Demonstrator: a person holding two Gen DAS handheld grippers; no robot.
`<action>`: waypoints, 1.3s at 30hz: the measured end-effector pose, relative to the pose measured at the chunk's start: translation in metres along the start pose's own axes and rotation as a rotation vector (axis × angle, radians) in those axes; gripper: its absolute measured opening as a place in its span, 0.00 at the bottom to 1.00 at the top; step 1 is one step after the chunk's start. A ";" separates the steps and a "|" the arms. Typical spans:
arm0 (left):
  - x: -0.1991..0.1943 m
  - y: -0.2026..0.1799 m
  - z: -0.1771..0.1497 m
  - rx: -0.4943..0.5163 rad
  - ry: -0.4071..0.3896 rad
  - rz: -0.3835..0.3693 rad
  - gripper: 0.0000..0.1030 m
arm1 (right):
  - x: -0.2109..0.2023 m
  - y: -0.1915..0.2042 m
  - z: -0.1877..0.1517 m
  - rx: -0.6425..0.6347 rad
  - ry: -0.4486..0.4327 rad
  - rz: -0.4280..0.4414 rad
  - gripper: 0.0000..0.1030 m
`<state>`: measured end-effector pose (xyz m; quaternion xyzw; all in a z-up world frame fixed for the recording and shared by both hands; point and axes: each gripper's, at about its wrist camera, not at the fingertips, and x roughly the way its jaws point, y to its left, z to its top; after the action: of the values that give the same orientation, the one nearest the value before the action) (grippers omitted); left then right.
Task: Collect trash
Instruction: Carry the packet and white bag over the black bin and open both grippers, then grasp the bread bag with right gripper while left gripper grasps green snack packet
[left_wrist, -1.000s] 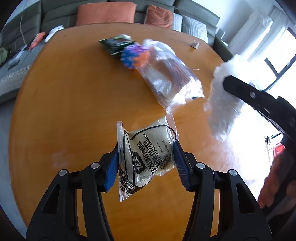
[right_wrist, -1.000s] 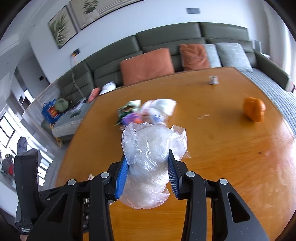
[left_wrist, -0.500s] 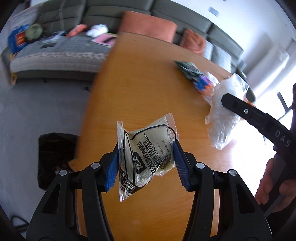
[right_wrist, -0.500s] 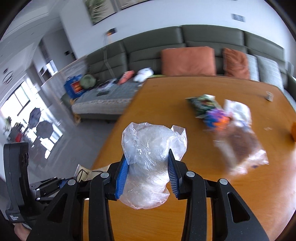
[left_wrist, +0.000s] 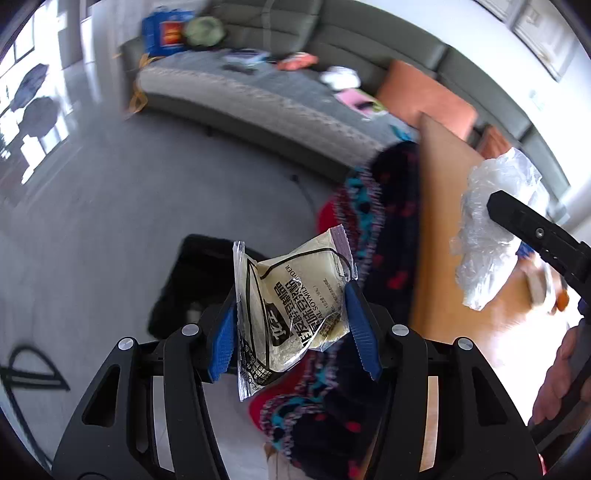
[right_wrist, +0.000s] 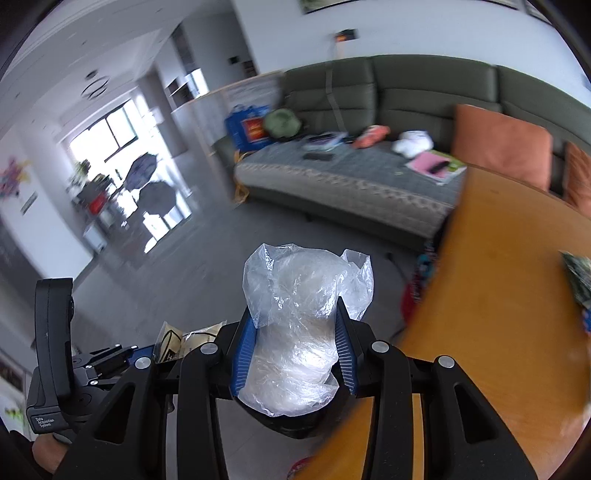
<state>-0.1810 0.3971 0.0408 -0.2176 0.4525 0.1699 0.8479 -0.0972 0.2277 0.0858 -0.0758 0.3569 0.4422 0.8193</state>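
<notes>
My left gripper (left_wrist: 295, 332) is shut on a clear soy milk powder packet (left_wrist: 295, 302) with black print, held in the air off the table's left edge, above a black bin (left_wrist: 192, 280) on the floor. My right gripper (right_wrist: 295, 354) is shut on a crumpled clear plastic bag (right_wrist: 299, 325); the bag also shows in the left wrist view (left_wrist: 487, 229) at the right. The packet's top shows in the right wrist view (right_wrist: 184, 341), low left. A dark green wrapper (right_wrist: 580, 280) lies on the wooden table (right_wrist: 498, 314).
A dark patterned fabric-covered chair (left_wrist: 380, 229) stands against the table edge. A grey sofa (right_wrist: 351, 177) with orange cushions and loose items lies behind. Grey floor (left_wrist: 92, 221) spreads to the left.
Both grippers have swung left, away from the tabletop and out over the floor, each still holding its item. The black bin has come under the left gripper.
</notes>
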 end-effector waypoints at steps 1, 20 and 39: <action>0.000 0.013 0.002 -0.019 -0.003 0.024 0.52 | 0.008 0.008 0.004 -0.013 0.010 0.012 0.40; -0.007 0.074 0.032 -0.125 -0.056 0.175 0.94 | 0.058 0.058 0.046 -0.078 0.029 0.069 0.63; -0.022 -0.050 0.025 0.035 -0.086 0.041 0.94 | -0.042 -0.042 0.016 0.053 -0.058 -0.035 0.63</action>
<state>-0.1509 0.3654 0.0828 -0.1861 0.4228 0.1885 0.8667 -0.0712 0.1816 0.1172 -0.0477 0.3434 0.4203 0.8386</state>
